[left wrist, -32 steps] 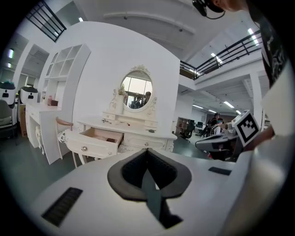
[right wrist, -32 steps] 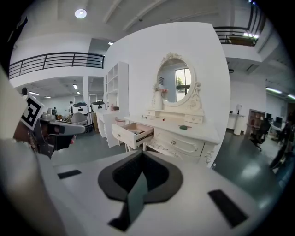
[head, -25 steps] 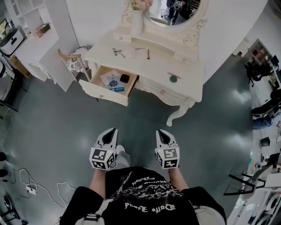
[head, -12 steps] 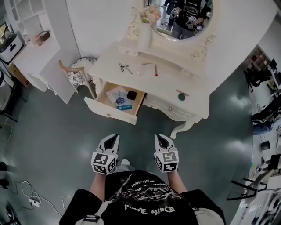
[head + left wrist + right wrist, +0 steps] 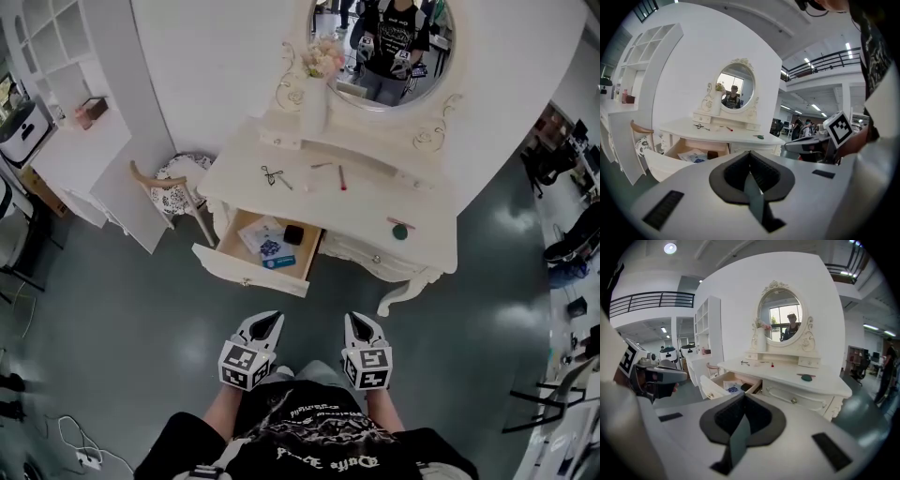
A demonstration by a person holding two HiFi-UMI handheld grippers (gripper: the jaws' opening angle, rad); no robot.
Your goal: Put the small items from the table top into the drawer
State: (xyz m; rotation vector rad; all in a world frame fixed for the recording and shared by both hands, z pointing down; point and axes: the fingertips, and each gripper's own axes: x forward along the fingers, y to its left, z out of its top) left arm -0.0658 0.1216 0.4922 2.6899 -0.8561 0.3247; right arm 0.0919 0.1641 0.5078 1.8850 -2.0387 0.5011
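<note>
The white dressing table [image 5: 427, 246] stands ahead, well beyond both grippers. On its top lie small dark scissors [image 5: 274, 175], a thin stick [image 5: 322, 165], a red pen-like item [image 5: 342, 178] and a green round item [image 5: 400, 232] beside a pink stick. The left drawer [image 5: 246, 273] is pulled out and holds papers, a black item [image 5: 293, 234] and a blue item [image 5: 279, 262]. My left gripper [image 5: 268, 320] and right gripper [image 5: 359, 321] hang close to the person's body over the floor, both shut and empty. The drawer [image 5: 733, 383] and the green item [image 5: 806, 378] also show in the right gripper view.
A chair [image 5: 173, 184] with a wooden back stands left of the table, beside a white shelf unit [image 5: 66, 112]. A vase of flowers [image 5: 316, 94] and an oval mirror [image 5: 389, 42] sit at the table's back. Cables [image 5: 80, 448] lie on the floor at lower left.
The dressing table has slid lower in the head view and more of the mirror shows. Both grippers have dropped lower in the picture and stay shut.
</note>
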